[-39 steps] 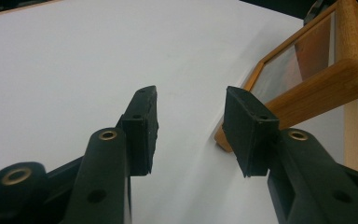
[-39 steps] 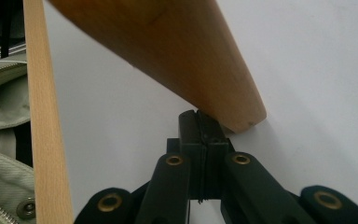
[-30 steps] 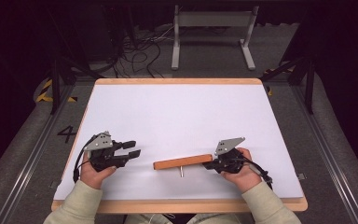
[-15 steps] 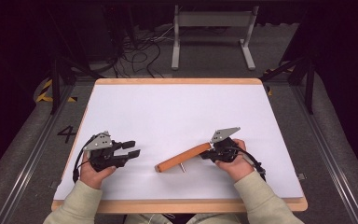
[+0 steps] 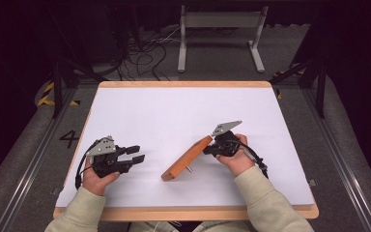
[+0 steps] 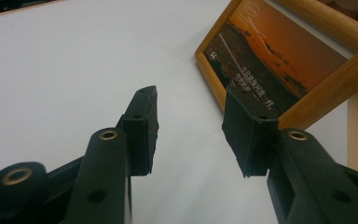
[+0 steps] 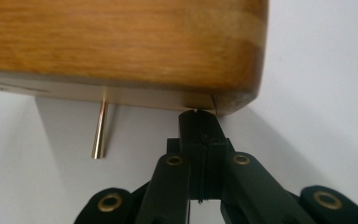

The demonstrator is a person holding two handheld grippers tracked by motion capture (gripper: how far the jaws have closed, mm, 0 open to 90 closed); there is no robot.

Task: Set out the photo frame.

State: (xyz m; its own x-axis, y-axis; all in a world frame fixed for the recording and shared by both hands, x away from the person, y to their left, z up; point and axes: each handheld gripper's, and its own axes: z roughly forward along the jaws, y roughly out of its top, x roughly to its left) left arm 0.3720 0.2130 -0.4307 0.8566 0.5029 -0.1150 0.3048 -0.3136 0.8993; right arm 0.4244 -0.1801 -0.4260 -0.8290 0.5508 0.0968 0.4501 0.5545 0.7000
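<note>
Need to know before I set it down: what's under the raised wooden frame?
Under the wooden frame a brass peg sticks down toward the white table. The right gripper pinches the frame's edge; the rest of its underside is hidden.

A wooden picture frame (image 5: 186, 158) with a sunset photo (image 6: 270, 65) stands tilted on the white surface (image 5: 183, 116), one corner raised, a thin brass peg (image 7: 100, 130) projecting from its back.

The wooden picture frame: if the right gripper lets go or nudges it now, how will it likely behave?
The picture frame looks rigid: solid wood rails. It stands tilted on one edge, gripped by the right gripper at a corner, so it probably tips flat if released. Its thin brass peg may catch when pushed.
</note>
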